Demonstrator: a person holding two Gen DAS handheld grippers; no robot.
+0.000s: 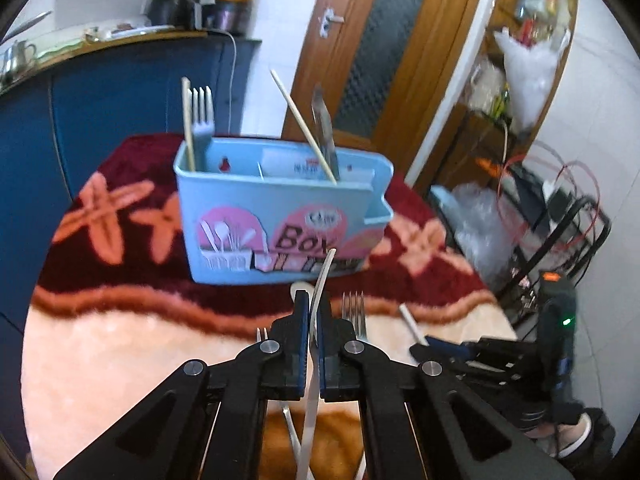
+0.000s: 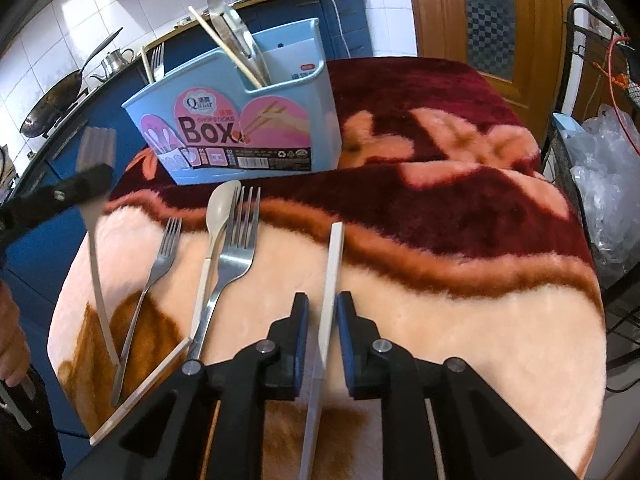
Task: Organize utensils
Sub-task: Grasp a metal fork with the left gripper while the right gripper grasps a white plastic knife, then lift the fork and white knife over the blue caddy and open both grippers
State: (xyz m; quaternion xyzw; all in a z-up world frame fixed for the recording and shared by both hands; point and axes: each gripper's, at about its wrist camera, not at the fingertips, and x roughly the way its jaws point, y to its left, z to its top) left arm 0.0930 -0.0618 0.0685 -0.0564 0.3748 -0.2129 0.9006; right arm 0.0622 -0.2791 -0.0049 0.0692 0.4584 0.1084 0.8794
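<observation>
The left gripper (image 1: 314,312) is clamped on a thin white utensil handle (image 1: 322,280), which curves up between its blue pads toward the front of the light-blue utensil box (image 1: 280,216). In the right wrist view this same utensil (image 2: 96,264) hangs at the left edge, its ridged flat head (image 2: 96,148) above the black finger; its lower end meets the blanket.

The right gripper (image 2: 323,312) stands narrow around a knife with a white handle (image 2: 334,268). The handle lies between the pads with a small gap on each side, so contact cannot be confirmed; the knife rests flat on the plush blanket (image 2: 460,320).

The utensil box stands upright on the dark-red part of the blanket. Its compartments hold a fork (image 1: 202,120), two wooden chopsticks (image 1: 304,128) and a clear-handled utensil (image 1: 324,128).

Loose items on the blanket in front of the box:
- a small fork (image 2: 160,264);
- a beige spoon (image 2: 218,216);
- a large fork (image 2: 236,252), touching the spoon;
- a pale chopstick (image 2: 140,392) near the table's front edge.

A hand (image 2: 12,332) is visible at the left border.
</observation>
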